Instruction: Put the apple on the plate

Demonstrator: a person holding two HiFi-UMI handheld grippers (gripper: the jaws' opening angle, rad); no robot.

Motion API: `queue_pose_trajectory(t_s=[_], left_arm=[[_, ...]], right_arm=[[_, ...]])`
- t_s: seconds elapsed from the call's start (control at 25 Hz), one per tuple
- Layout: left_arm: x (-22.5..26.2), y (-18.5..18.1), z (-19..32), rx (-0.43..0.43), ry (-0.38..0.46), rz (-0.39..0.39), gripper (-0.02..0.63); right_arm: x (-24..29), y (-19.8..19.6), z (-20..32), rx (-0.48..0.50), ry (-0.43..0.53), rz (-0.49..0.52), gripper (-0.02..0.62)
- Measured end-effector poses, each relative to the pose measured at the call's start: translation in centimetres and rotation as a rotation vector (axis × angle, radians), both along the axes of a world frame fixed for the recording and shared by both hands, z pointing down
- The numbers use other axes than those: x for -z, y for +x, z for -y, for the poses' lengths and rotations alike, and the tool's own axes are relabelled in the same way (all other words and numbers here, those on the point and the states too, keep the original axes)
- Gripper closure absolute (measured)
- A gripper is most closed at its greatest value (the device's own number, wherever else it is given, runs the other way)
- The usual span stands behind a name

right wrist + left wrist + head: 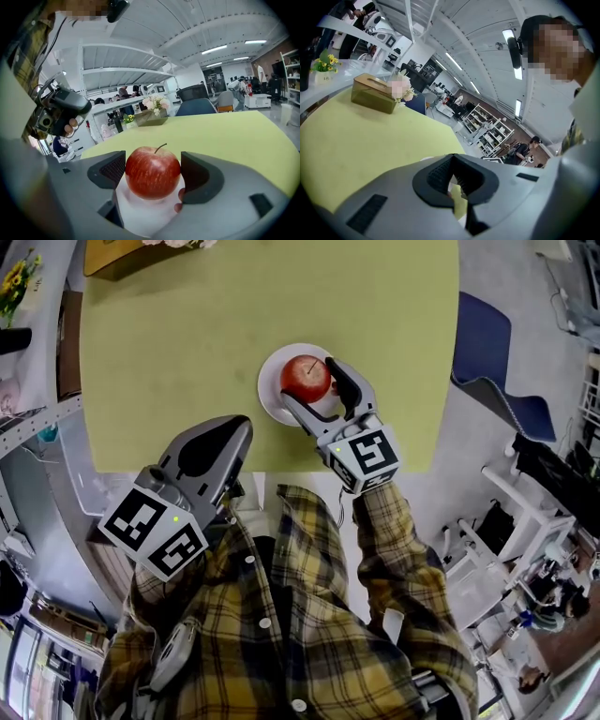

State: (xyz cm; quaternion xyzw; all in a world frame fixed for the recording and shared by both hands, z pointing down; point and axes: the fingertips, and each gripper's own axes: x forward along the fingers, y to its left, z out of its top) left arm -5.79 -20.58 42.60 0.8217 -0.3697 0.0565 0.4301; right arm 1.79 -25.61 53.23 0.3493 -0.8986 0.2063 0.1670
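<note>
My left gripper [238, 427] is held near my body at the table's near edge, tilted. Its jaws are closed tip to tip with nothing between them.

My right gripper [309, 382] reaches further out over the table [178, 352]. Its jaws are clamped on the apple [153, 172], with one pad against each side of the fruit and no gap visible at either pad. The apple is upright, stem up. Its underside sits on the white plate [271, 396], which lies on the yellow-green table surface.

At the far edge of the table stands a brown box [374, 93], with pale flowers [401, 88] just beside it.
</note>
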Motion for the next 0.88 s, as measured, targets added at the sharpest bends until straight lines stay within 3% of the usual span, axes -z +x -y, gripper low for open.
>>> queue_pose_trajectory(t_s=[0.32,0.68,0.88], left_arm=[[-0.1,0.2,0.3,-0.008,0.003,-0.007,0.598],[0.1,0.9,0.8,-0.029,0.007,-0.015,0.598],[0.2,0.6,0.5,-0.041,0.010,-0.019,0.598]], right_arm=[[-0.4,-0.3,-1.1,0.087,0.024,-0.080,0.235],[-0.8,-0.2,-1.7,0.127,0.030,-0.173,0.235],[-1.1,-1.1,-2.2,0.129,0.006,-0.175,0.235]])
